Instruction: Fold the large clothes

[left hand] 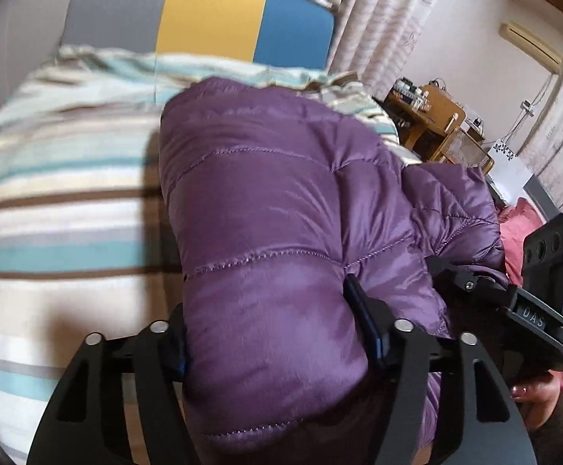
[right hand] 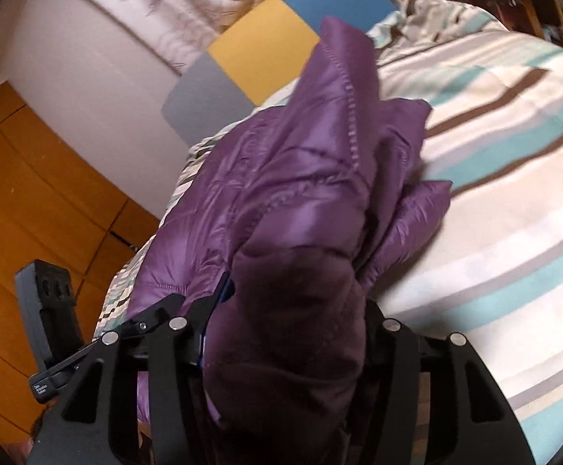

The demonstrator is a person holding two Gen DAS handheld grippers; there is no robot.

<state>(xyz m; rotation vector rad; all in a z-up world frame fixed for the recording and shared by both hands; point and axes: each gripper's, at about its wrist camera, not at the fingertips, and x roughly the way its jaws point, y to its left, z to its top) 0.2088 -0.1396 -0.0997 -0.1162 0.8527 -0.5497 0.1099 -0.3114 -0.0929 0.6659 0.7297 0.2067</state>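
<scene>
A purple quilted puffer jacket [left hand: 273, 193] lies bunched on the striped bed cover [left hand: 56, 201]. My left gripper [left hand: 277, 333] is shut on a thick fold of the jacket, which bulges between its fingers. My right gripper [right hand: 285, 321] is shut on another bunched part of the same jacket [right hand: 300, 178], with a flap standing up beyond it. The right gripper's body also shows in the left wrist view [left hand: 544, 290] at the right edge, and the left gripper's body shows in the right wrist view [right hand: 49, 310] at the left. Both sets of fingertips are partly buried in fabric.
A headboard [left hand: 211, 15] in grey, yellow and blue panels stands at the far end of the bed. A wooden shelf unit [left hand: 432, 124] and curtains [left hand: 389, 11] are to the right. A wooden floor [right hand: 29, 178] lies beside the bed. A red cloth [left hand: 521, 228] is near the right gripper.
</scene>
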